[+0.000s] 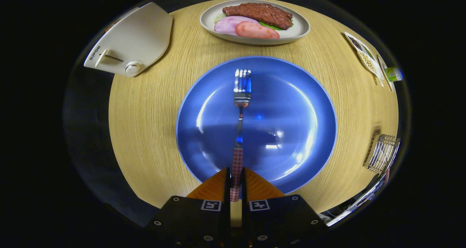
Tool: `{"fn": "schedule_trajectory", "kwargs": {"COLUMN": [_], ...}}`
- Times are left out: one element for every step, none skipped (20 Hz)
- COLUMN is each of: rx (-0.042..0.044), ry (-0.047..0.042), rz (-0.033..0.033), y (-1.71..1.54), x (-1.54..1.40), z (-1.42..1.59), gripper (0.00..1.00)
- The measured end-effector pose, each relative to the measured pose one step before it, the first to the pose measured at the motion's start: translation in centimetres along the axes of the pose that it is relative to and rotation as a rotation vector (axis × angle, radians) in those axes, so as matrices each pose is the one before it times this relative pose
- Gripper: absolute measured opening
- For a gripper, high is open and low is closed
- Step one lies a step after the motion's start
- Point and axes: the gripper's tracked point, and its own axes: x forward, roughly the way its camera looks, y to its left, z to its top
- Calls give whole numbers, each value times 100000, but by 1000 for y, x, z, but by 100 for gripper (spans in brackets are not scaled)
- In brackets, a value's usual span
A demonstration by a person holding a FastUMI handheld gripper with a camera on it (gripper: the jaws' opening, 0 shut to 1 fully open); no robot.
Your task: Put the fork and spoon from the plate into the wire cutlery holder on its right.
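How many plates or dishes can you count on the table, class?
3: the blue plate just ahead of the gripper, which is shut on the fork; a grey food plate beyond it; a small white dish far right.

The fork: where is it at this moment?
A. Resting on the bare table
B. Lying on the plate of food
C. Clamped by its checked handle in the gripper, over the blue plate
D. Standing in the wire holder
C: the gripper is closed on the fork by its checked handle, and the tines reach out over the blue plate.
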Motion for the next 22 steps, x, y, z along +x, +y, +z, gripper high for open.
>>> {"fn": "schedule_trajectory", "kwargs": {"rx": [-708, -888, -1017, -832, 119, -495, -1436, -1502, -365, 342, 1611, 917, 297, -635, -972, 155, 784, 745, 173, -500, -476, 128], "ry": [478, -117, -1031, -664, -129, -439, -1610, -2109, -1809, -761, 28, 417, -401, -519, -25, -428, -295, -215, -337, -234, 95, 647], "rz": [425, 138, -167, 719, 1585, 1438, 368, -124, 282, 903, 1636, 938, -371, -1675, -1618, -755, -29, -243, -1291, -2092, -2049, -1469], "y": [-72, -217, -353, -208, -91, -187, -484, -856, -812, -805, -838, -1024, -1371, -1682, -1771, -1455, -1435, -1192, -1670, -1761, -1769, -1589], "x": [-152, -158, -353, -410, -592, -825, -892, -1070, -1102, -1036, -1080, -985, -902, -889, -1057, -905, -905, -800, -852, -791, -781, -732], "z": [-157, -106, 132, 68, 11, -37, 176, 196, 43, -30, -316, -402, -415, -434, -620, -455, -550, -335, -420, -389, -586, -563], "gripper": [11, 10, 9, 9, 9, 9, 9, 9, 9, 9, 9, 9, 9, 9, 9, 9, 9, 9, 9, 9, 9, 9]}}
